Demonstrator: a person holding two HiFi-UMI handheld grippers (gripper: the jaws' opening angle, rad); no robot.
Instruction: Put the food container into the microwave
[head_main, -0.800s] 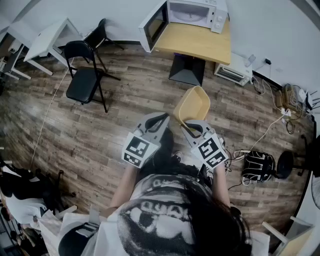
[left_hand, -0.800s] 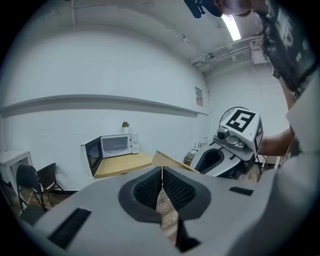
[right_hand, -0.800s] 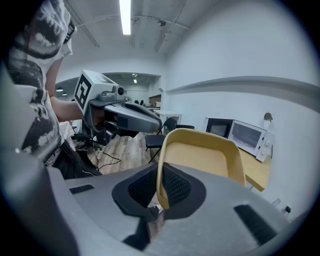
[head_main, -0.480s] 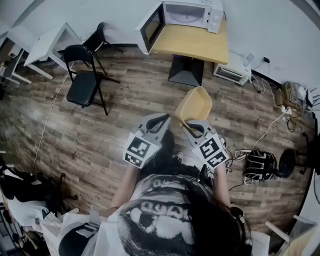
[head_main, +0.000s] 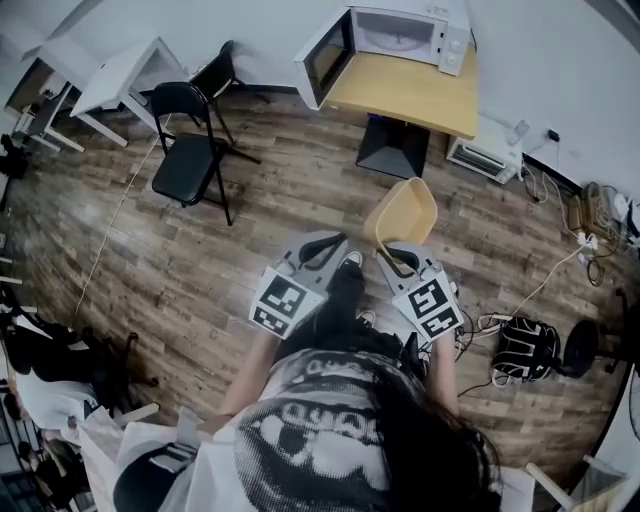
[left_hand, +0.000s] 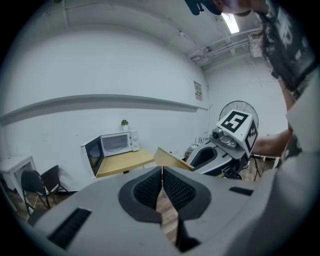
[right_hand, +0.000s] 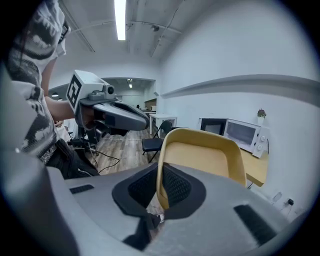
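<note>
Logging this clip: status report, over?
Left gripper shut, empty. Right gripper shut on food container, by its rim. Microwave ahead, door open; chair stands aside.

Overall light: I see a bright, evenly lit room in cool, washed-out colour.
Source: ceiling strip lights, one (right_hand: 120, 19) in the right gripper view, another (left_hand: 231, 22) in the left gripper view.
Glare: both strips blow out white; a pale sheen lies on the wooden floor (head_main: 70, 230).
Shadows: soft and faint beneath the folding chair (head_main: 190, 165).
Distortion: heavy fisheye; wall lines bow and the corners go black.
Focus: the food container (right_hand: 205, 155) is fairly sharp; the grey shells of the left hand-held gripper (left_hand: 161, 172) and right hand-held gripper (right_hand: 160, 175) blur near the lens.
</note>
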